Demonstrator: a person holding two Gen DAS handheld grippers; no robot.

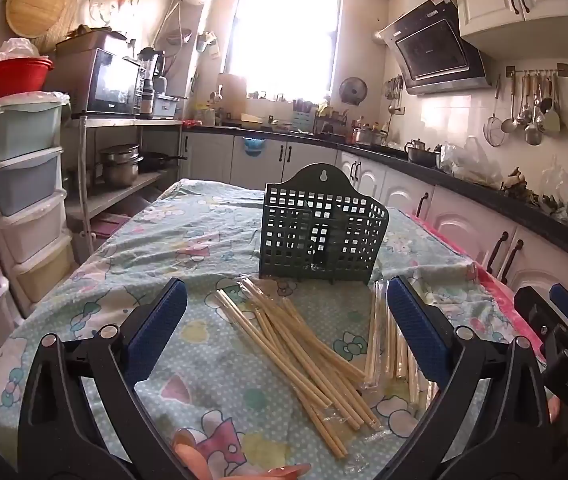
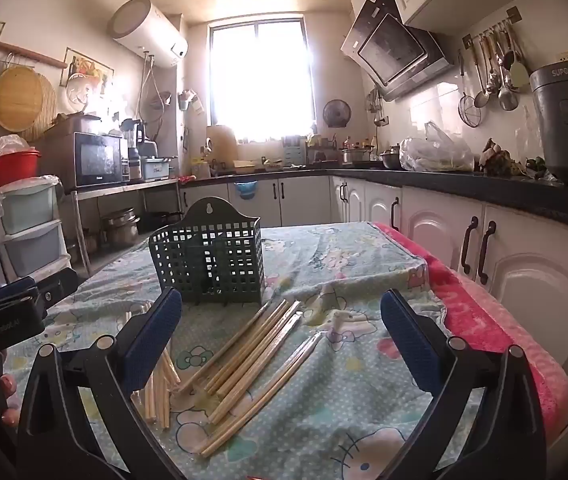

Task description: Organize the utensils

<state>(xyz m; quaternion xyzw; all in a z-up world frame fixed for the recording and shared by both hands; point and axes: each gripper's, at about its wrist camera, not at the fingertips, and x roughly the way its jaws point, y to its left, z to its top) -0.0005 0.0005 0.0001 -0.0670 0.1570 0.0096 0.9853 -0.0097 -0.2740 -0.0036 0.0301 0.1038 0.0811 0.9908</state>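
Note:
A dark green lattice utensil holder point(image 1: 319, 236) stands upright on the cloth-covered table point(image 1: 188, 240); it also shows in the right wrist view point(image 2: 212, 264). A loose pile of bare wooden chopsticks point(image 1: 303, 360) lies in front of it, between the fingers of my left gripper point(image 1: 284, 300), which is open and empty above the table. Plastic-wrapped chopsticks point(image 1: 379, 336) lie to the right. In the right wrist view, the wrapped chopsticks point(image 2: 256, 356) lie between the fingers of my right gripper point(image 2: 280, 312), open and empty. The bare chopsticks point(image 2: 160, 392) lie at its left finger.
The right gripper's body point(image 1: 563, 344) shows at the right edge of the left wrist view; the left gripper's body point(image 2: 8, 312) at the left of the right wrist view. A pink towel point(image 2: 483, 320) edges the table's right side. Cabinets point(image 2: 523, 264) stand right, drawer units point(image 1: 24, 208) left.

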